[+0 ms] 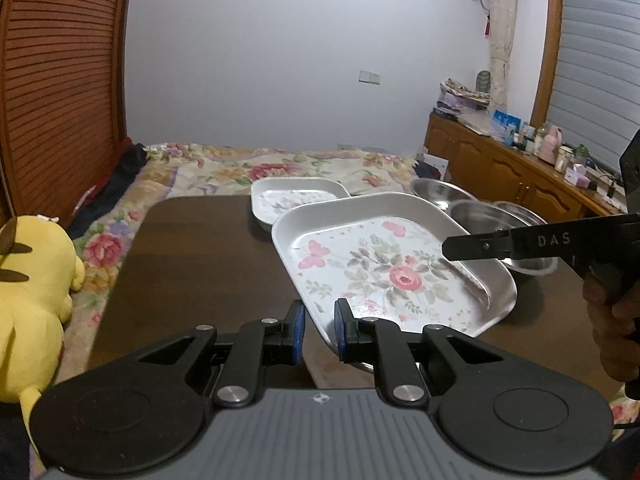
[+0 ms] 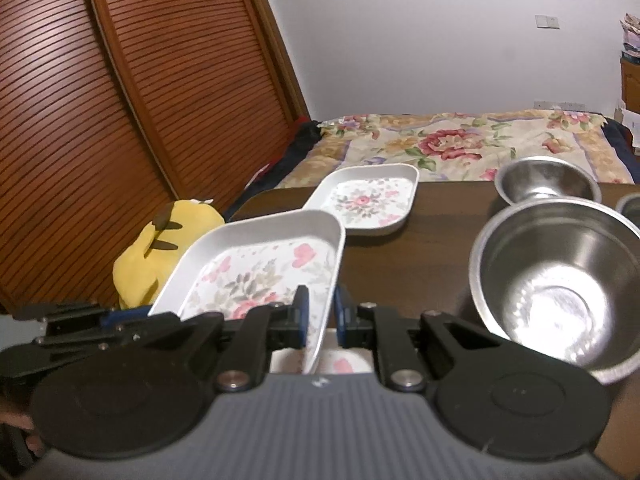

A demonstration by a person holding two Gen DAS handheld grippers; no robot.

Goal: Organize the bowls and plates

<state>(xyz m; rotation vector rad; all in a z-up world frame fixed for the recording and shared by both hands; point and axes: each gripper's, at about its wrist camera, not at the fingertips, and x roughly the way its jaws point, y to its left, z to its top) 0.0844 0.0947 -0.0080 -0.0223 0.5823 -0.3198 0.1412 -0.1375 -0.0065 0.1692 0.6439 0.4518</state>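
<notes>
A large white tray plate with a rose and butterfly print (image 1: pixel 384 272) (image 2: pixel 256 264) is held tilted above the dark wooden table (image 1: pixel 200 248) (image 2: pixel 424 240). My left gripper (image 1: pixel 319 330) is shut on its near rim. My right gripper (image 2: pixel 321 316) is shut on its right rim and reaches in from the right in the left wrist view (image 1: pixel 450 248). A smaller floral plate (image 1: pixel 292 200) (image 2: pixel 368 200) lies at the table's far edge. Three steel bowls stand on the right: a large one (image 2: pixel 560 280) (image 1: pixel 484 216), one behind it (image 2: pixel 548 182) (image 1: pixel 436 190) and one cut off by the frame edge (image 2: pixel 632 208).
A yellow plush toy (image 1: pixel 32 292) (image 2: pixel 160 256) lies on the flowered bedspread (image 1: pixel 224 168) left of the table. A slatted wooden wardrobe (image 2: pixel 120 120) stands at the left. A wooden cabinet (image 1: pixel 500 168) with small bottles runs along the right wall. A hand (image 1: pixel 616 320) holds the right gripper.
</notes>
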